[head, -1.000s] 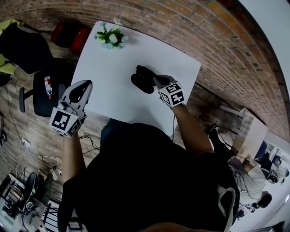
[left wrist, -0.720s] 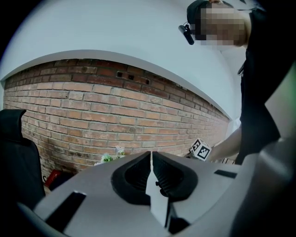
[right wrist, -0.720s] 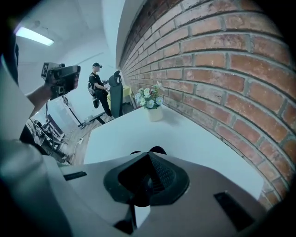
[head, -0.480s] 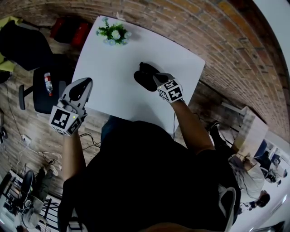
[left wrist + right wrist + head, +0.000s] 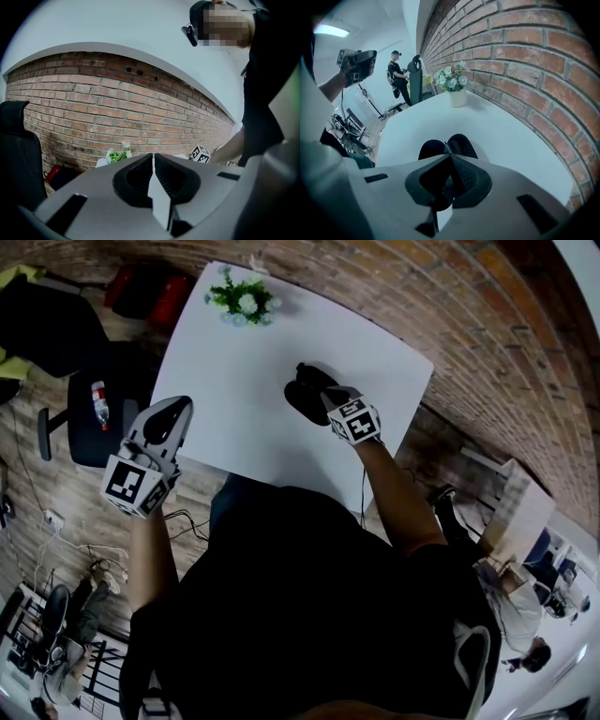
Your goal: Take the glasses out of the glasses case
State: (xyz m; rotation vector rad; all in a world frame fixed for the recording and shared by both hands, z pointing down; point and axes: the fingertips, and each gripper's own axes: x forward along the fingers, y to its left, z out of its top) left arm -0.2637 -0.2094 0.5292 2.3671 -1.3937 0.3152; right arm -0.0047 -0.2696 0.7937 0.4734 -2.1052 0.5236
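The black glasses case [image 5: 300, 399] lies open on the white table [image 5: 225, 381], near its right side. In the right gripper view its two dark halves [image 5: 431, 148] show just beyond the jaws. My right gripper [image 5: 324, 396] [image 5: 449, 155] hangs over the case, shut, with a thin dark piece of the glasses pinched at its tips. Most of the glasses are hidden by the jaws. Off the table's left edge my left gripper [image 5: 174, 414] [image 5: 153, 157] is held in the air, shut and holding nothing.
A small pot of flowers [image 5: 242, 302] [image 5: 453, 82] stands at the table's far edge. A brick wall [image 5: 525, 61] runs along the right side. A black chair [image 5: 94, 418] with a bottle stands left of the table. Another person [image 5: 396, 71] stands far off.
My right gripper has crept a little farther over the case. The left gripper has stayed where it was, off the table's edge.
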